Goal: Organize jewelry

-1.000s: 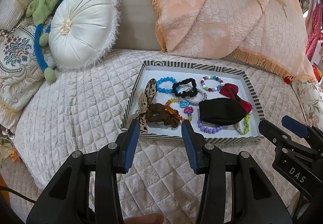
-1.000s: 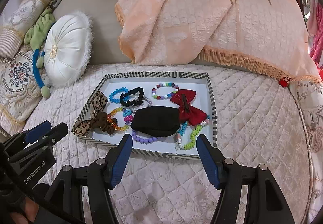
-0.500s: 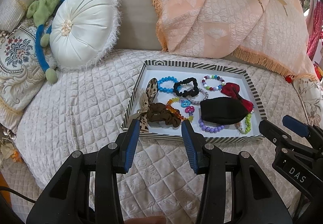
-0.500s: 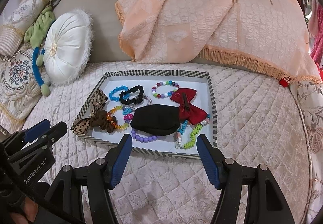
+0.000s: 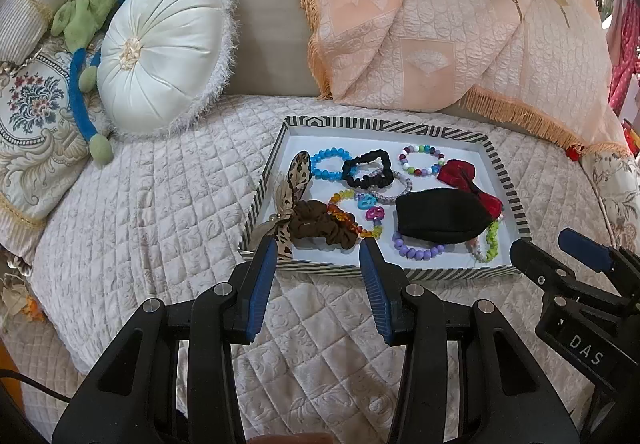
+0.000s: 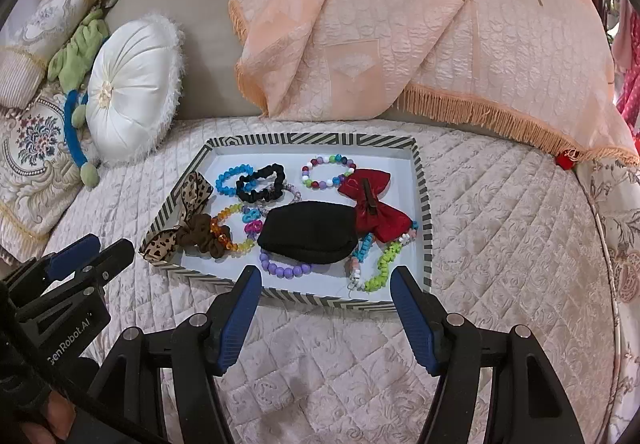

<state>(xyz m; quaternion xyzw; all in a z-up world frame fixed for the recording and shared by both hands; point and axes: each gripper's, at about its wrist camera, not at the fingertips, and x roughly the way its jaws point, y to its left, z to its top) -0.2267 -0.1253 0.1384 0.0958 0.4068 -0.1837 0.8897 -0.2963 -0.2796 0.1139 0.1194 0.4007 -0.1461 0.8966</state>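
A striped-rim white tray lies on the quilted bed. It holds a black pouch, a red bow, a leopard-print scrunchie with brown part, a black scrunchie, and several bead bracelets, such as a blue one and a purple one. My left gripper is open and empty just before the tray's near edge. My right gripper is open and empty at the near edge, also seen in the left wrist view.
A round white cushion and a green-and-blue plush toy lie left of the tray. A peach fringed blanket hangs over the headboard behind it. Embroidered pillows sit far left.
Both grippers have drifted slightly nearer the tray; the scene has shifted a little in each view. Both stay open and empty.
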